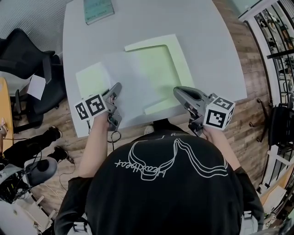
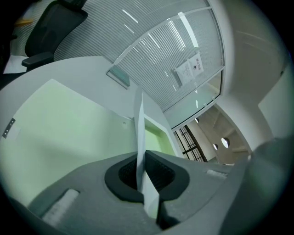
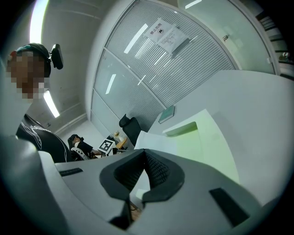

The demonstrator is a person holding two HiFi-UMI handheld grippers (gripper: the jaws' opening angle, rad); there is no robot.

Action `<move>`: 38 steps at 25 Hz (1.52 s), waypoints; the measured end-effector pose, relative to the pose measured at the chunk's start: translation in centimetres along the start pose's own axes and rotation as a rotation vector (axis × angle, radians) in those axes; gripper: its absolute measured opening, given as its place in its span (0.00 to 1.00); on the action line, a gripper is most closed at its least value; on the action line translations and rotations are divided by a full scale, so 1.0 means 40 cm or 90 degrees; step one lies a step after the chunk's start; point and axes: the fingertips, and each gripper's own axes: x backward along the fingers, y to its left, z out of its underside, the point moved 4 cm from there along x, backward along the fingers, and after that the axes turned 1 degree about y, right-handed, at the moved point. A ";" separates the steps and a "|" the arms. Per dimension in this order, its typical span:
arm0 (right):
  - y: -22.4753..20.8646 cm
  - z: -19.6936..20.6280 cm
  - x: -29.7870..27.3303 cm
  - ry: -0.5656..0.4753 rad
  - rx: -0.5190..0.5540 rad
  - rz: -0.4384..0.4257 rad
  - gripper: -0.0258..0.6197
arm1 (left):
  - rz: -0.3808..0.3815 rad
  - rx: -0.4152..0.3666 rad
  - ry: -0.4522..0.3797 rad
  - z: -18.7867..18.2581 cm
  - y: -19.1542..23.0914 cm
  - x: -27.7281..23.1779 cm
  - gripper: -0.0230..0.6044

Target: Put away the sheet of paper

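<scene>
One white sheet of paper (image 1: pixel 128 92) is on the pale grey bench (image 1: pixel 220 55), toward the middle of the near edge. It overlaps one pale green plastic folder (image 1: pixel 182 62) that lies open and flat.

Two hand-held grippers are present. The left hand-held gripper (image 1: pixel 117 86) is at the sheet's near-left part. Its jaws are closed on the paper, which stands edge-on between the pads in the left gripper view.

The right hand-held gripper (image 1: pixel 177 92) is over the folder's near-right edge. Its jaws are drawn together. A pale sliver shows in the gap, and whether it is held cannot be told.

One teal-covered book (image 1: pixel 98 10) lies at the far edge, toward the far-left corner, well apart from the folder.

One black office chair (image 1: pixel 27 55) stands beside the bench's left edge.
</scene>
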 end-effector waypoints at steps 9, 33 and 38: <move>-0.039 -0.001 -0.005 0.013 -0.013 0.016 0.06 | 0.009 0.015 0.016 0.016 0.003 -0.071 0.06; -0.103 0.001 -0.013 0.015 -0.045 0.027 0.06 | 0.036 0.092 0.060 0.063 0.000 -0.222 0.06; -0.112 0.005 -0.010 0.011 -0.051 0.027 0.06 | 0.033 0.109 0.067 0.069 -0.001 -0.243 0.06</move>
